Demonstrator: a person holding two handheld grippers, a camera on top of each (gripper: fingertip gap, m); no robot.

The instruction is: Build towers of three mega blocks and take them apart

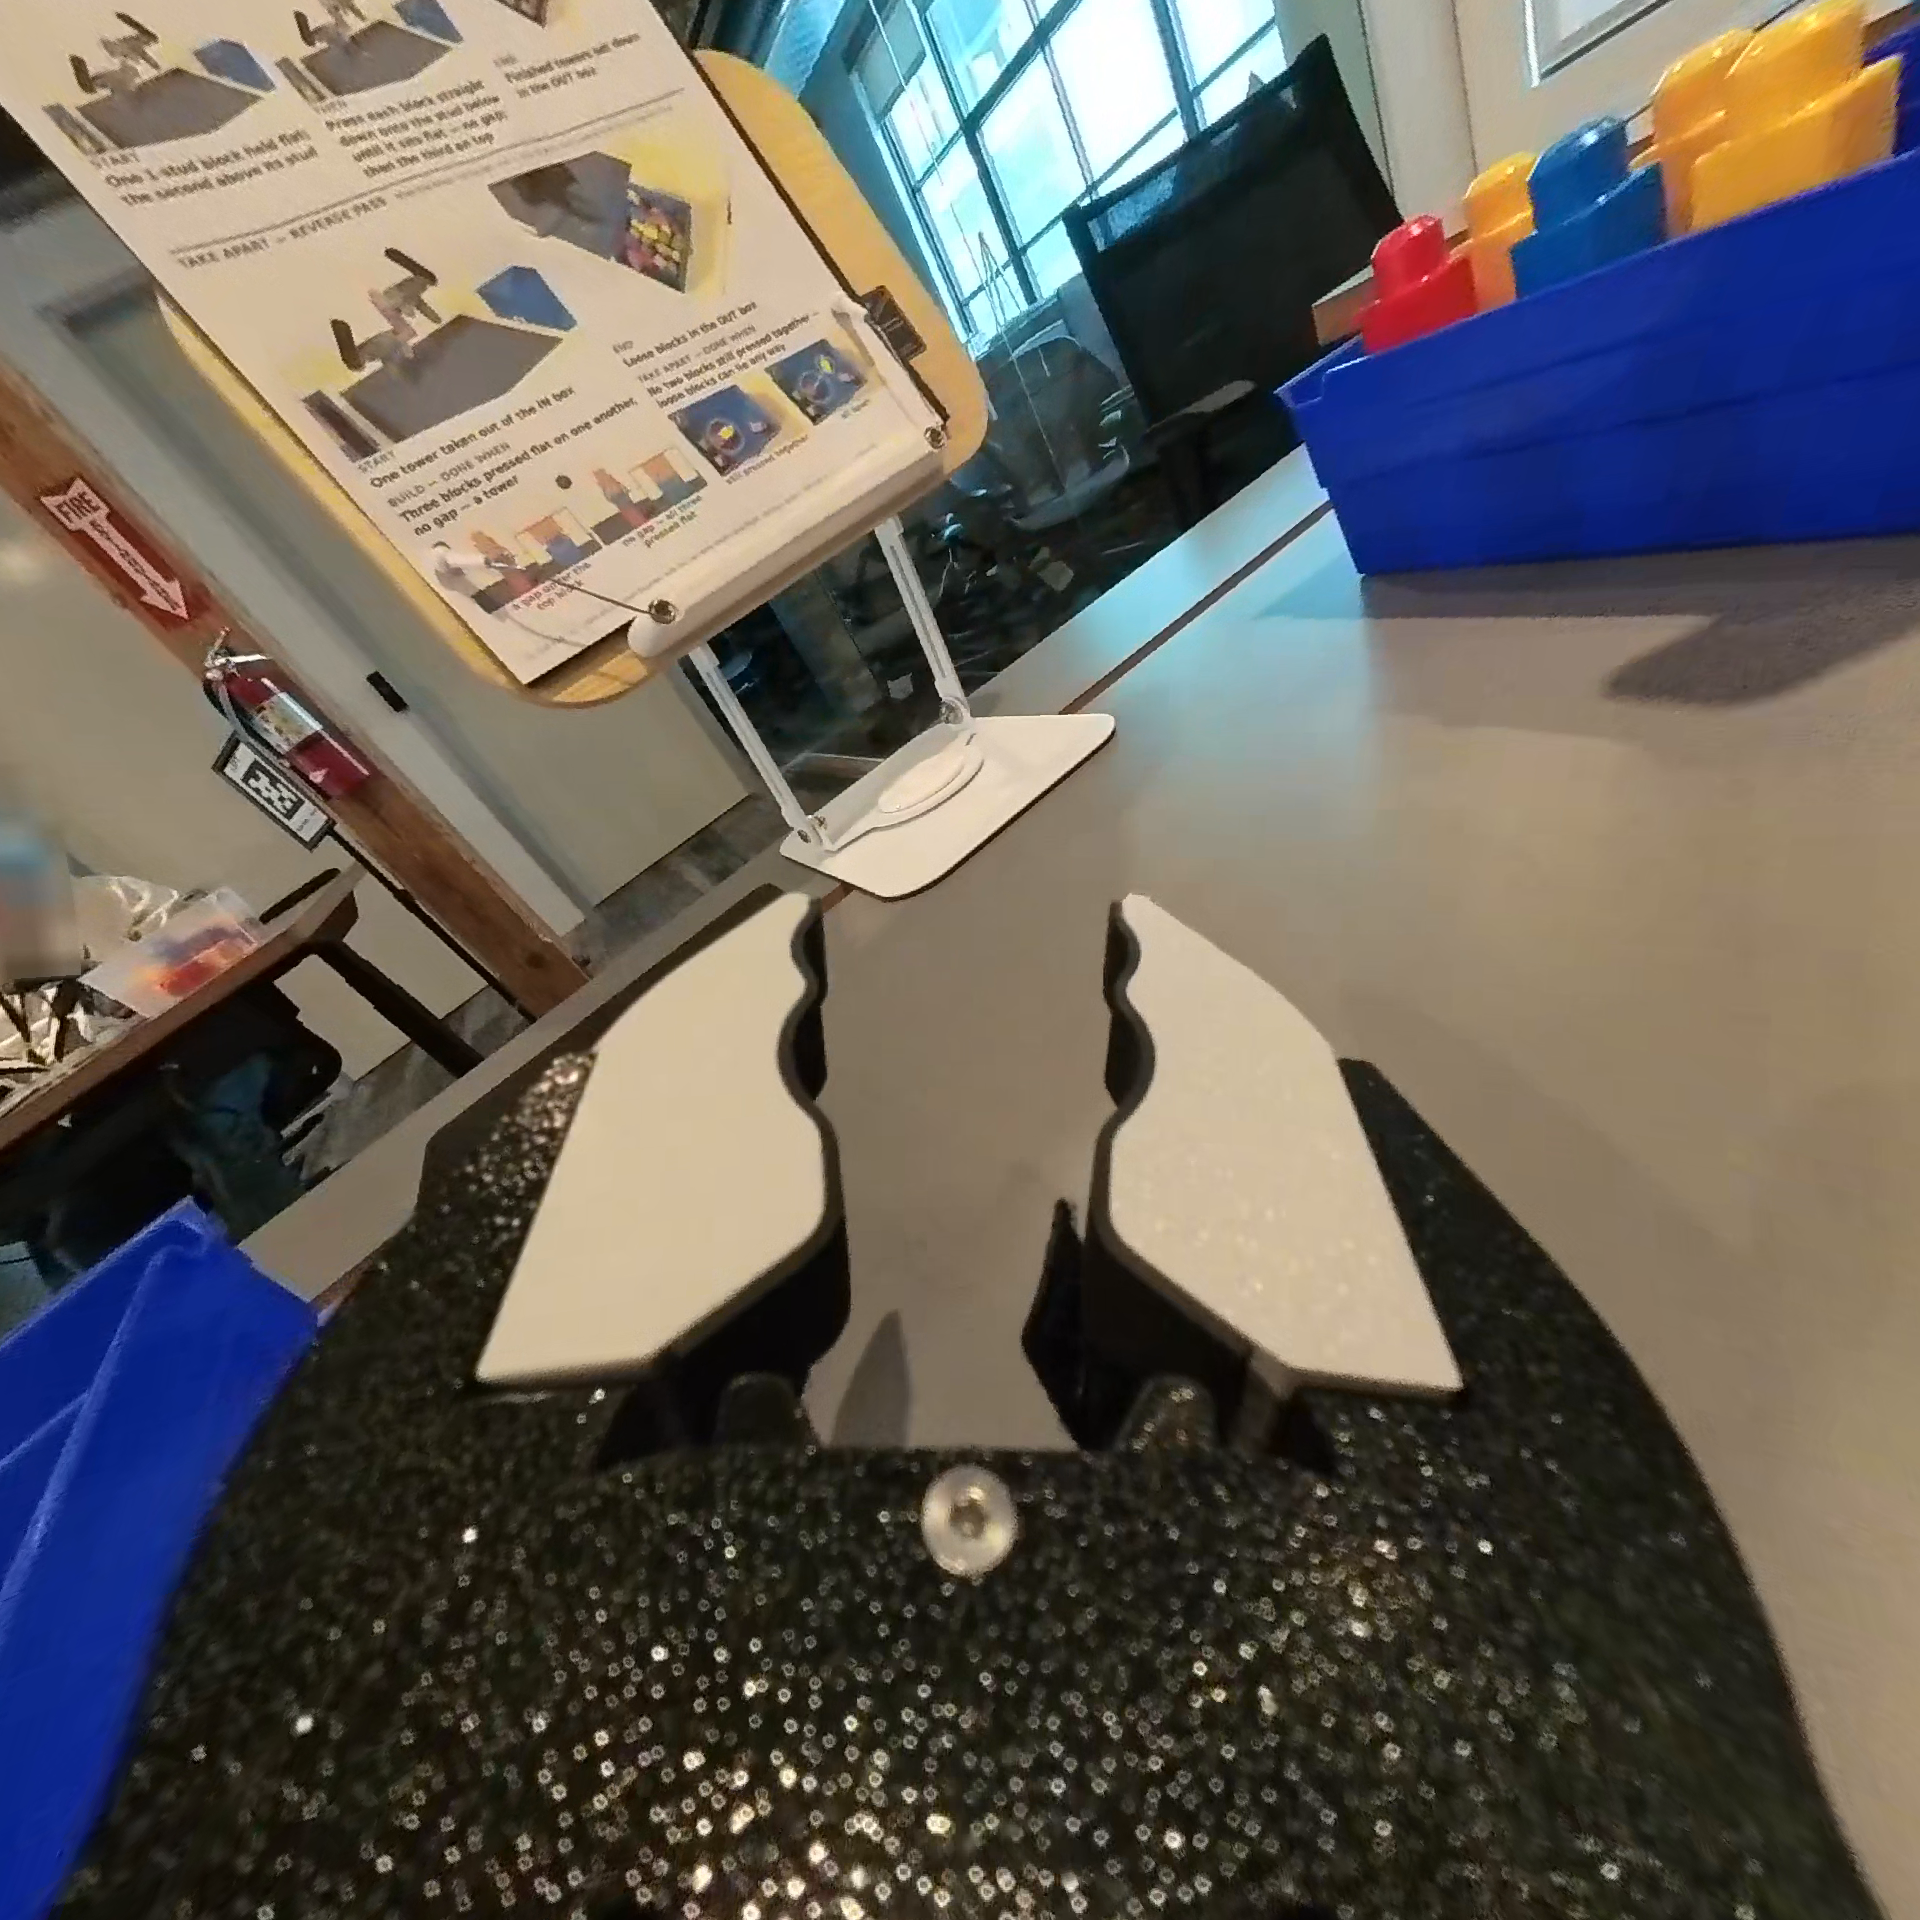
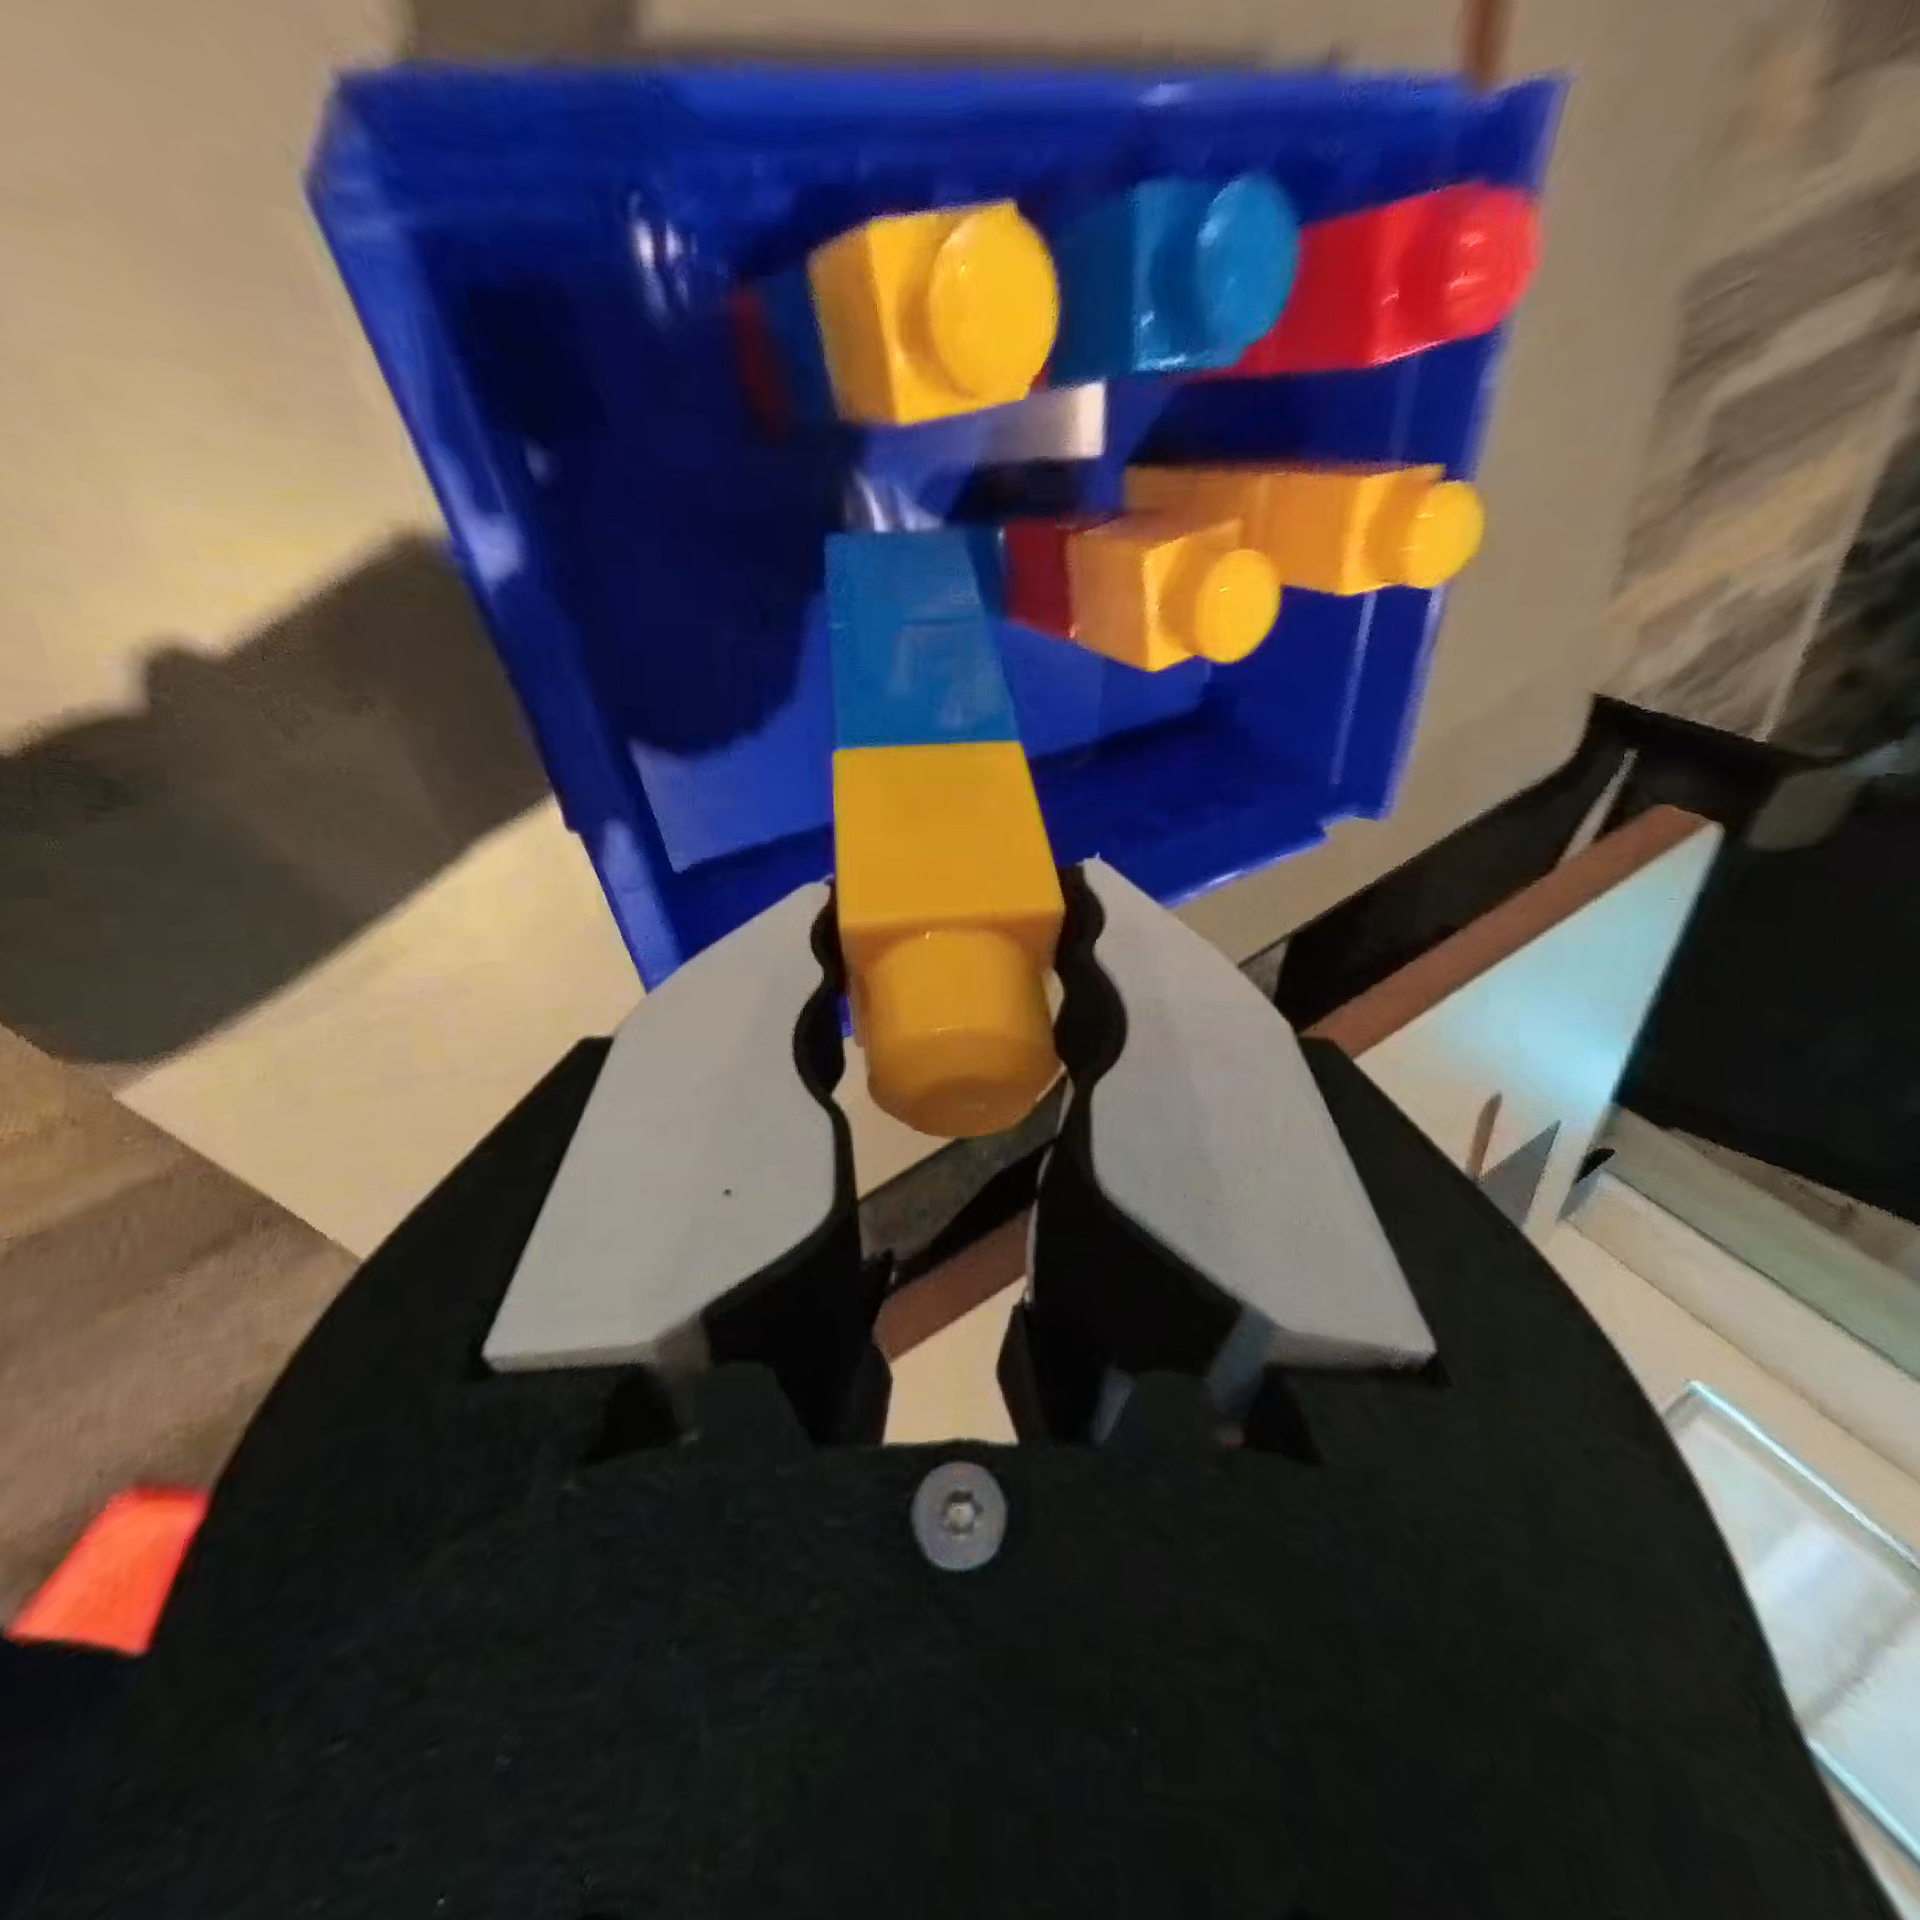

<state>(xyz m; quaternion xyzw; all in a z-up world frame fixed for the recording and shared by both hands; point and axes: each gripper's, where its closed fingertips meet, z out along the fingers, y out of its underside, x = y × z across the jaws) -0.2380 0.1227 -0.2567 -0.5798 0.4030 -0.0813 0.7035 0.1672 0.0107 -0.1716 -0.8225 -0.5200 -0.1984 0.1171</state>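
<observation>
The right gripper [image 2: 951, 1023] pinches the yellow end of a tower [image 2: 930, 790] held above the blue bin [image 2: 582, 582], its far end seemingly blurred, while the left gripper [image 1: 961, 982] hangs spread above the table [image 1: 1455, 935].

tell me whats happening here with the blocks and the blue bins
A person works with two handheld grippers. The right gripper is shut on a block tower, yellow at the gripped end and blue beyond, held over a blue bin that contains more towers in yellow, blue and red. The picture is blurred, so the tower's far end is hard to tell. The left gripper is open and empty, its jaws apart over the grey table, pointing toward an instruction board on a white stand.
</observation>
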